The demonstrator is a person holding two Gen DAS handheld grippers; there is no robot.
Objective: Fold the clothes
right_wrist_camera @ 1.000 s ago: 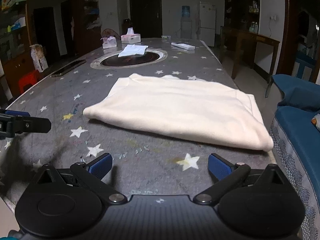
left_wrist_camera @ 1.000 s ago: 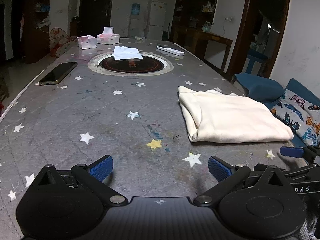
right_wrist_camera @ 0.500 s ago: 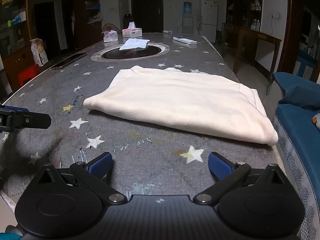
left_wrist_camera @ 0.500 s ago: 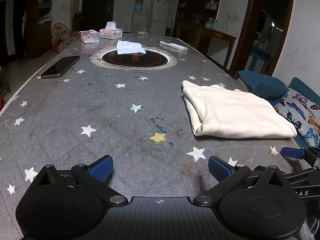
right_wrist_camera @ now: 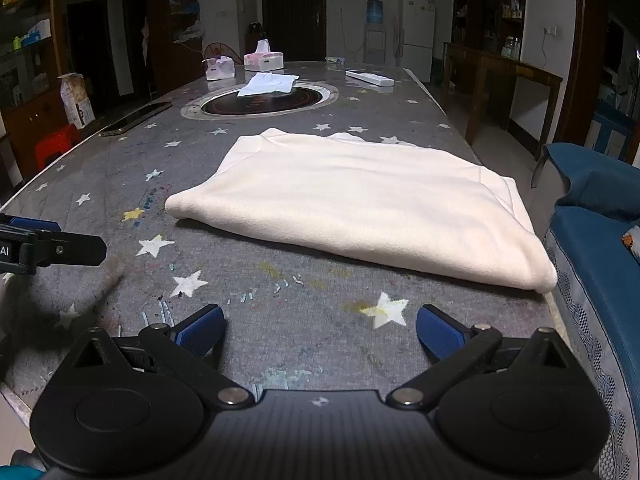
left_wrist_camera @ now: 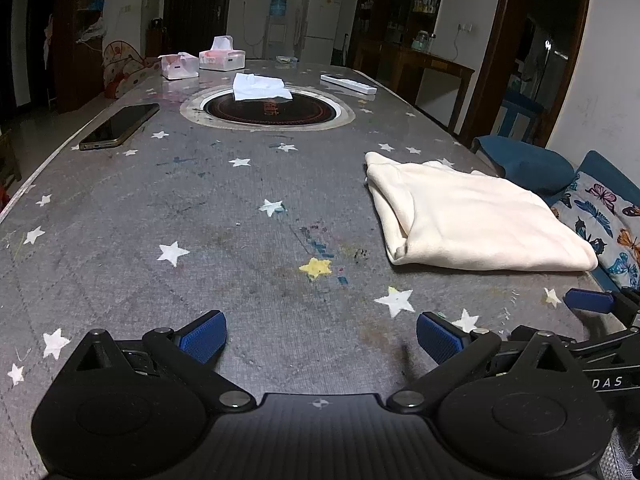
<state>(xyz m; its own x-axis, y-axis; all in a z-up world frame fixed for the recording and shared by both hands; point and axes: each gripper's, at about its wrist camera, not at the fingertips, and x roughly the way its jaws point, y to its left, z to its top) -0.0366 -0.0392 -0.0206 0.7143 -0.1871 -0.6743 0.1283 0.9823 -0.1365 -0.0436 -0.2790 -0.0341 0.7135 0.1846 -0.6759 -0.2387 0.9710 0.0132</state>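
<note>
A cream garment [right_wrist_camera: 360, 204] lies folded into a flat rectangle on the grey star-patterned table [right_wrist_camera: 280, 304], near its right edge. In the left wrist view the same garment [left_wrist_camera: 472, 220] sits ahead and to the right. My right gripper [right_wrist_camera: 318, 330] hovers open just short of the garment's near fold, nothing between its blue pads. My left gripper [left_wrist_camera: 320, 336] is open over bare tabletop, to the left of the garment. Each gripper shows at the edge of the other's view.
A phone [left_wrist_camera: 120, 126] lies at the table's left edge. A round inset hotplate [left_wrist_camera: 266, 110] with a white tissue [left_wrist_camera: 260, 86] on it, two tissue boxes [left_wrist_camera: 222, 58] and a white remote [left_wrist_camera: 348, 84] sit farther back. A blue sofa [right_wrist_camera: 600, 240] borders the right side.
Both grippers have drawn back slightly toward the near edge of the table, so the garment looks a little farther off. The garment itself has not moved, and both grippers stay open.
</note>
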